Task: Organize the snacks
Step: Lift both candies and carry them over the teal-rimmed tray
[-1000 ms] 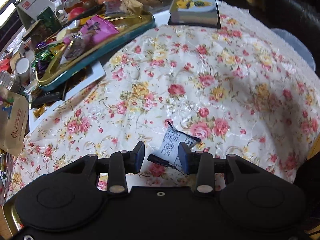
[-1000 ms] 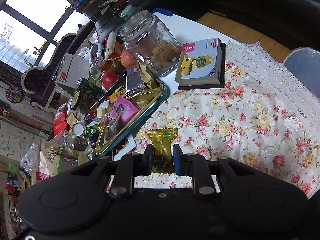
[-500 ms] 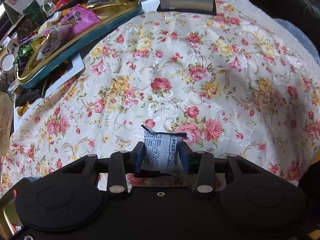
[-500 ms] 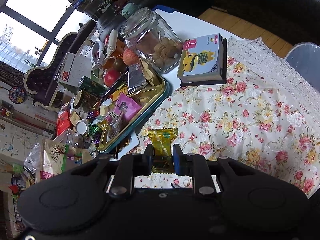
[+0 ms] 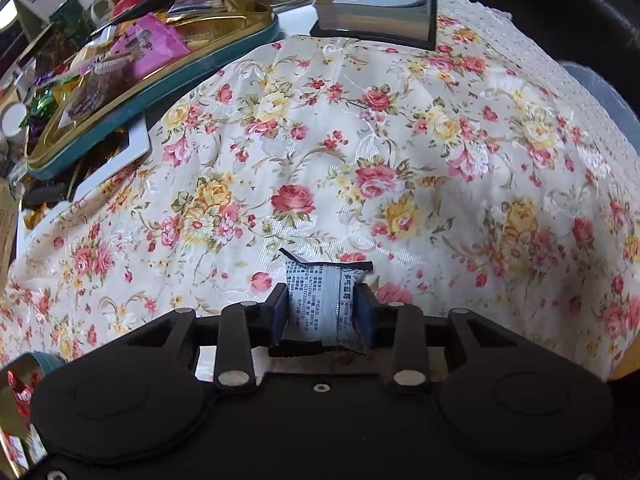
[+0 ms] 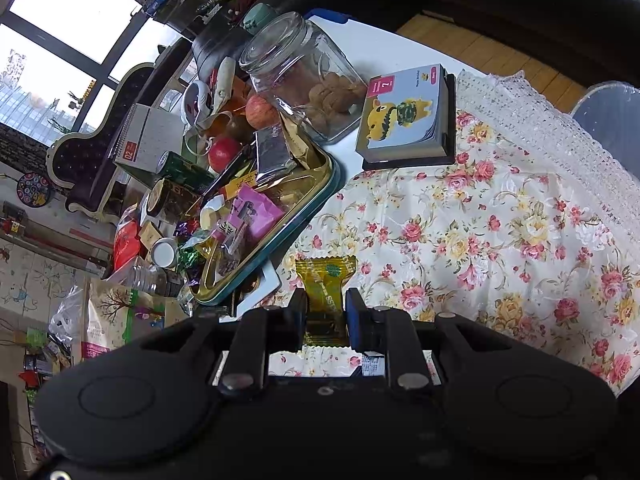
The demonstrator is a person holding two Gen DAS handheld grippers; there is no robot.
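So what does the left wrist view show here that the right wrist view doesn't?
Only the left wrist view shows the left gripper, its jaws closing on a white printed snack packet.

Only the right wrist view shows the right gripper shut on a gold snack packet, plus the window and a lidded glass cookie jar.

Both show the floral tablecloth, the teal-rimmed snack tray and the cartoon booklet.

A white table [image 6: 372,46] draped in a cream cloth with pink and yellow roses [image 5: 360,152] bears a teal-rimmed gold snack tin [image 5: 168,80] upper left and a thick cartoon-covered notepad [image 5: 380,0] at top.
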